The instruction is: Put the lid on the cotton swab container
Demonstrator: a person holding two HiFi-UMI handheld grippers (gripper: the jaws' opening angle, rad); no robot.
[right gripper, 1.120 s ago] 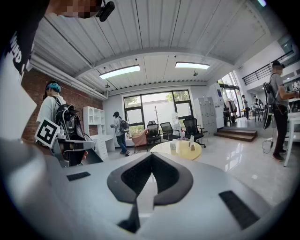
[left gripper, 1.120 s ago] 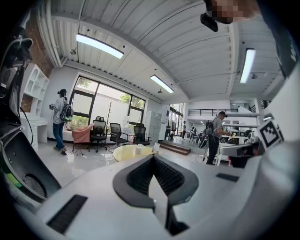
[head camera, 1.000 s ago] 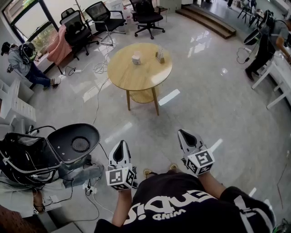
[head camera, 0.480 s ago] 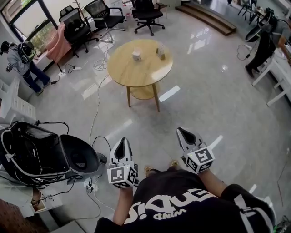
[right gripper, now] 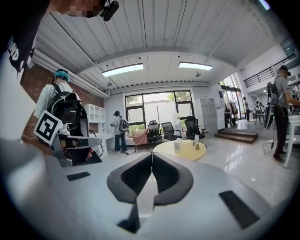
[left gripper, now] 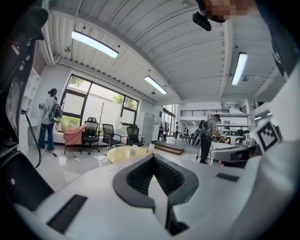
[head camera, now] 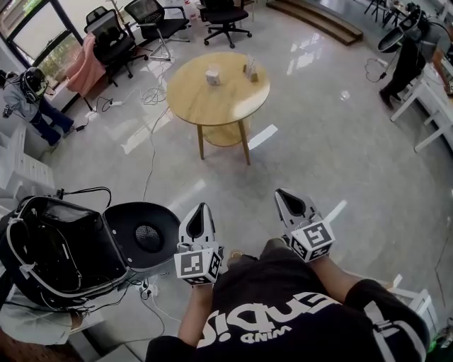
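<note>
A small white cotton swab container (head camera: 212,75) stands on a round wooden table (head camera: 226,106) several steps ahead, with a small upright object (head camera: 250,69) beside it; I cannot make out a lid at this distance. My left gripper (head camera: 204,207) and right gripper (head camera: 280,192) are held in front of my body over the floor, far from the table. Both are shut with nothing between the jaws. The left gripper view shows its closed jaws (left gripper: 153,157) pointing at the table (left gripper: 119,154) and the container (left gripper: 133,150). The right gripper view likewise shows closed jaws (right gripper: 152,154), the table (right gripper: 185,151) and the container (right gripper: 177,145).
An open black bag (head camera: 56,247) with its round lid (head camera: 145,237) lies on the floor at my left, with cables (head camera: 152,152) trailing off. Office chairs (head camera: 152,21) stand behind the table. One person (head camera: 32,99) stands far left and another (head camera: 410,53) at white desks far right.
The left gripper has risen a little and shifted right; the right gripper is nearly where it was. The table sits slightly higher in the view and the black bag's lid lies nearer my feet.
</note>
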